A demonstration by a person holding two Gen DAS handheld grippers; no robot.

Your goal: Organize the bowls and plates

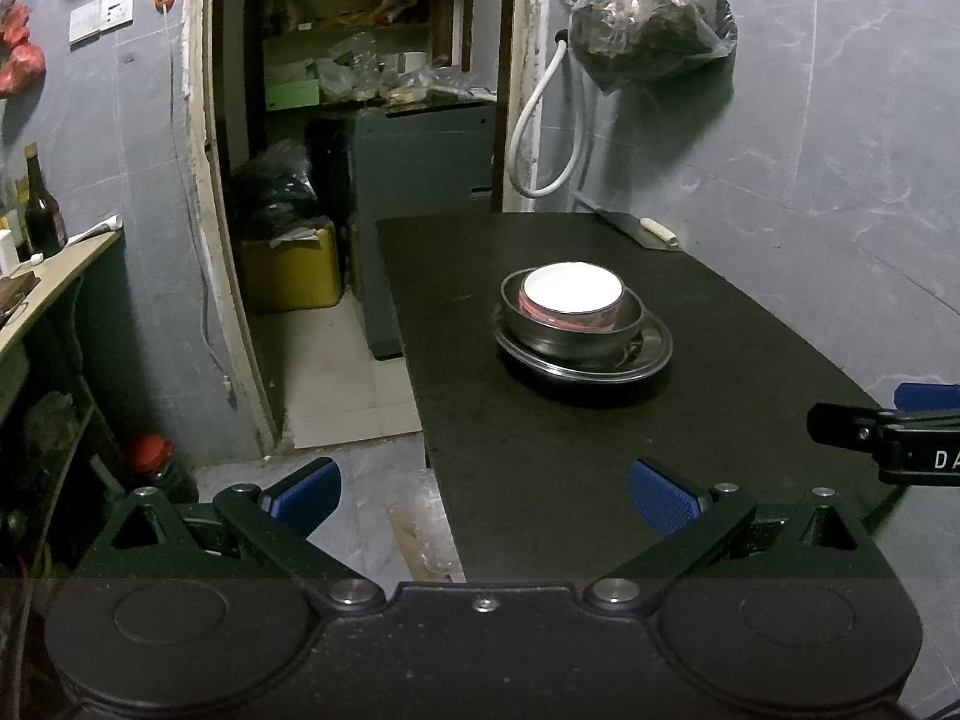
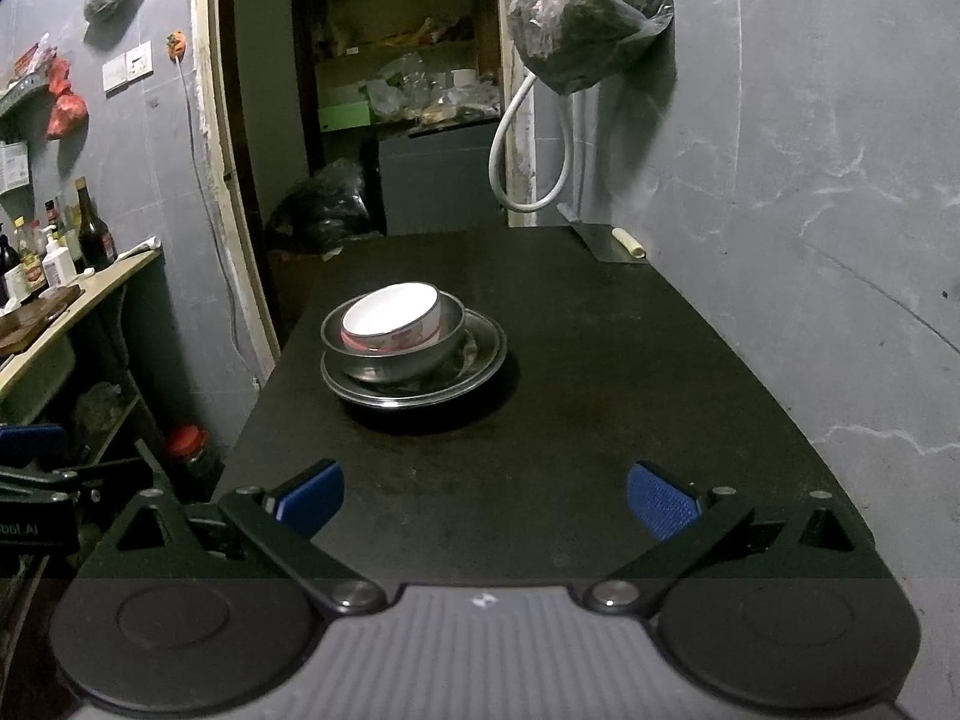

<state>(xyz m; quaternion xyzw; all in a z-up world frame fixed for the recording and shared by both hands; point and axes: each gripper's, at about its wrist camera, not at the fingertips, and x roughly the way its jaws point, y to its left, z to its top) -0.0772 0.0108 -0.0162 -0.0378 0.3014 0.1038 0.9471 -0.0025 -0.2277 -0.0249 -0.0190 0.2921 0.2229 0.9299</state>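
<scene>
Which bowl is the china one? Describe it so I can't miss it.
On the black table, find the one stack of dishes: a steel plate with a steel bowl on it. The china bowl nests on top, the only white one, with a red pattern outside.

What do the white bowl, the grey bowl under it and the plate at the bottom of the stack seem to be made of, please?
White bowl: probably glazed ceramic, though melamine is possible; smooth, bright white inside, with a red printed band outside.
Grey bowl: likely stainless steel; thin rim and dull metallic sheen.
Plate: likely stainless steel too; grey with mirror-like reflections on its rim.
</scene>
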